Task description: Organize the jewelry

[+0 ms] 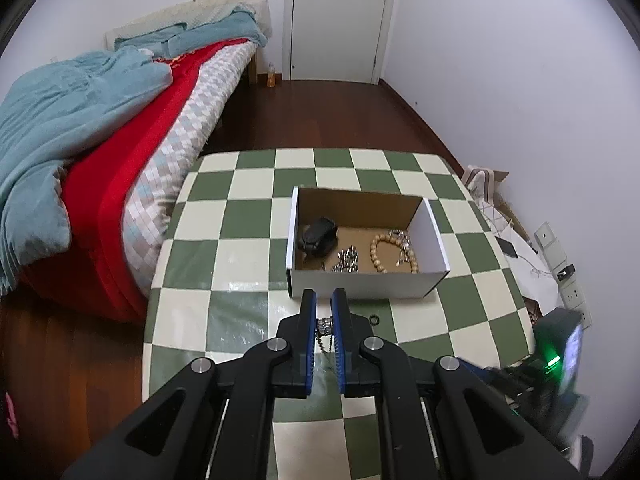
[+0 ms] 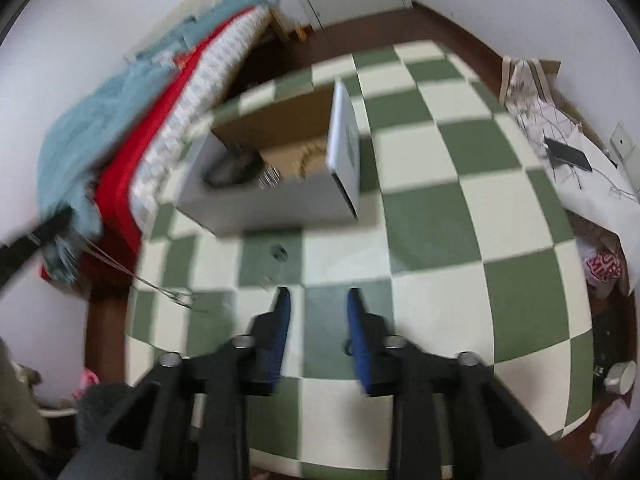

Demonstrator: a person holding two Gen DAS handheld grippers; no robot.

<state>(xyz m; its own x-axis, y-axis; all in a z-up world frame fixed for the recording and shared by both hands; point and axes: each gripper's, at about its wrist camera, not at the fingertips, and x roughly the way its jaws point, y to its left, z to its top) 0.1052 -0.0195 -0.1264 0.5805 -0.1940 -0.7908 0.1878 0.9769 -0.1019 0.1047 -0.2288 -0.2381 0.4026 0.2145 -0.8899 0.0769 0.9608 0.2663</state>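
Left hand-held gripper (image 1: 325, 312) clamped on silver chain (image 1: 323, 330) before box (image 1: 366, 280); right hand-held gripper (image 2: 319, 300) apart above desk (image 2: 460, 216).

The left gripper (image 1: 324, 300) pinches a silver chain (image 1: 324, 330) between its blue pads, links dangling below. Just beyond stands a cardboard box (image 1: 366, 282) on the checkered table (image 1: 248, 264), holding a black watch (image 1: 318, 234), silver pieces (image 1: 347, 261) and a wooden bead bracelet (image 1: 394, 252). A small dark ring (image 1: 374, 319) lies near the box's front wall.
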